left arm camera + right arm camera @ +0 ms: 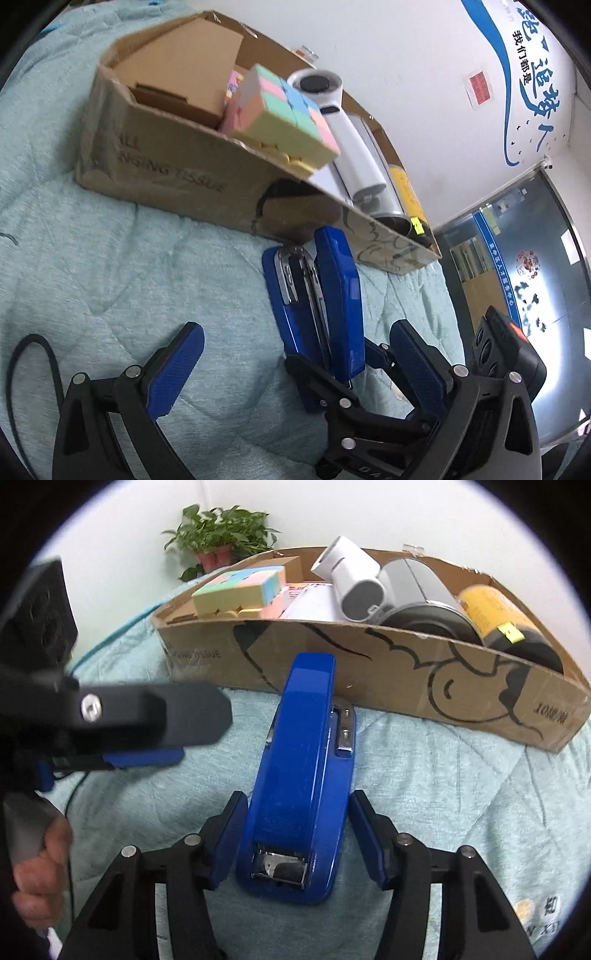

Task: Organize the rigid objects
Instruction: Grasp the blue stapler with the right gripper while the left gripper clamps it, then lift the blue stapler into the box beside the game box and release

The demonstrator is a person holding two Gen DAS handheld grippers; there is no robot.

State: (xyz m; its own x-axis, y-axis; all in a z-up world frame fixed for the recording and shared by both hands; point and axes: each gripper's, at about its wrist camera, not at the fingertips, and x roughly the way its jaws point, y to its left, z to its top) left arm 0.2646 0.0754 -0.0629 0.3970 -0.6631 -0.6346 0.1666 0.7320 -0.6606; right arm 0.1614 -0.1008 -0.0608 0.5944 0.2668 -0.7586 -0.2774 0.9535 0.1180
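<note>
A blue stapler (299,794) lies on the pale green quilt in front of the cardboard box (369,664). My right gripper (299,834) is open with its fingers on either side of the stapler's rear; a small gap shows on the right side. The left wrist view shows the stapler (325,295) on its side, with the right gripper's fingers (417,365) around it. My left gripper (295,362) is open and empty, just left of the stapler. The box (166,162) holds a pastel cube (284,114), a white device (351,147), a grey cylinder (424,594) and a yellow can (502,616).
The quilt (110,277) covers the whole surface. A potted plant (221,535) stands behind the box by the white wall. A black cable (22,369) trails at the left. A glass door (517,258) is at the right.
</note>
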